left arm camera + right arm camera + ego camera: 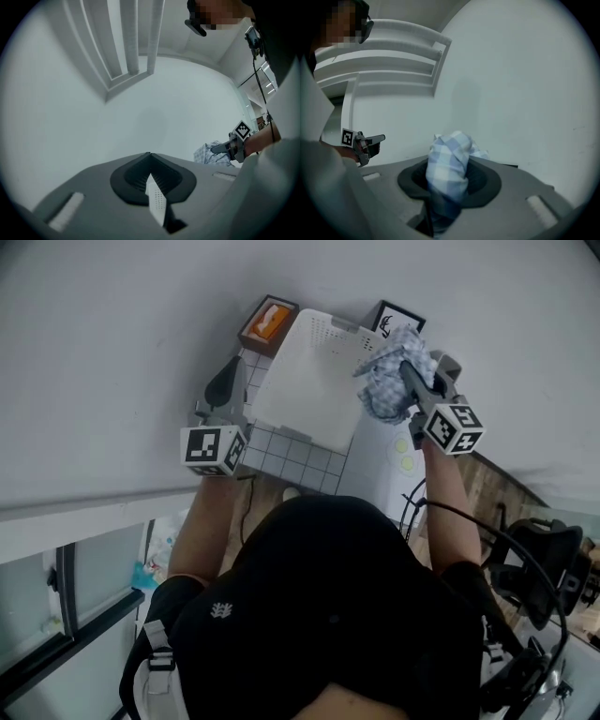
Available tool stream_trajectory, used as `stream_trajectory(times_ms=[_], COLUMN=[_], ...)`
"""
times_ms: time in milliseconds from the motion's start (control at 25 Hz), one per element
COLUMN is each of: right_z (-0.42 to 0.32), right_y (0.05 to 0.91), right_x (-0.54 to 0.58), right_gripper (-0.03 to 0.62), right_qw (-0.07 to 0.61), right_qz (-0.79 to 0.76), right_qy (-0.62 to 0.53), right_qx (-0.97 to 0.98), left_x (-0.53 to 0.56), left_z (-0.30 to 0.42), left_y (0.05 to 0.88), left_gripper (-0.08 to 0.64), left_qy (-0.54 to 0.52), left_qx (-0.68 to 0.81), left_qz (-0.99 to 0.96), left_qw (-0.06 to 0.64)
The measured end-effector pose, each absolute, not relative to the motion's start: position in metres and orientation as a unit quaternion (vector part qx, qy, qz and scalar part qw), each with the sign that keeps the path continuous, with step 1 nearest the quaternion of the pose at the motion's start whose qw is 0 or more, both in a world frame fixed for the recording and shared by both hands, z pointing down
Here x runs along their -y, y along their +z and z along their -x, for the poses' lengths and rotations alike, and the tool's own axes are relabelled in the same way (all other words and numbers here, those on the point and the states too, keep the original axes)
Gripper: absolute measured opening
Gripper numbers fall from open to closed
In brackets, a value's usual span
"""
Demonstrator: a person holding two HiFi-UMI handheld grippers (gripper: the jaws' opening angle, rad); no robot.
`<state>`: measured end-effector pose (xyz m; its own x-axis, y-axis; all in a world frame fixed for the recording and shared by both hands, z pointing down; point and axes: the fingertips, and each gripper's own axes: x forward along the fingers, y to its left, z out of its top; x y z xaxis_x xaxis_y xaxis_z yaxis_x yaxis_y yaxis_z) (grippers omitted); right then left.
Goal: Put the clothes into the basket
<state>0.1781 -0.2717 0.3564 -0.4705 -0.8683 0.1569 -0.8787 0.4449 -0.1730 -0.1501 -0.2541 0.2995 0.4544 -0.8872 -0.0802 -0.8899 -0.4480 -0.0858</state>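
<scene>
A white plastic basket (309, 381) with a perforated wall sits at the middle of the head view. My left gripper (234, 382) is at its left edge, and in the left gripper view a white perforated strip of the basket rim (156, 199) is clamped between the jaws. My right gripper (408, 371) is shut on a bunched blue-and-white checked cloth (389, 376), which it holds above the basket's right side. In the right gripper view the cloth (447, 168) fills the jaws and rises out of them. The left gripper view also catches the cloth (211, 153) at the right.
A brown box with something orange (269, 322) and a black-framed card (397, 320) lie beyond the basket. Below the basket are a white tiled surface (291, 460) and a white top with yellow-green spots (401, 456). A black chair or headset (548, 568) stands at right.
</scene>
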Motion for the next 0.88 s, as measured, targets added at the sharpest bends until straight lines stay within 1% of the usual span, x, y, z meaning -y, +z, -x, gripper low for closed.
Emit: stream_trajectory(times_ms=[680,880], right_z=[-0.098,-0.064], right_y=[0.365,0.371], right_x=[0.296,0.302], right_gripper=[0.133,0.133], right_qw=[0.029,0.039], right_qz=[-0.453,-0.422], right_qy=[0.124,0.124], right_qx=[0.882,0.897], left_x=[0.234,0.223], left_z=[0.217,0.241], left_y=[0.301,0.301], left_gripper=[0.006,0.006], left_qy=[0.007,-0.001], left_qx=[-0.576,-0.596], left_qz=[0.815,0.801], left_qw=[0.057,0.06])
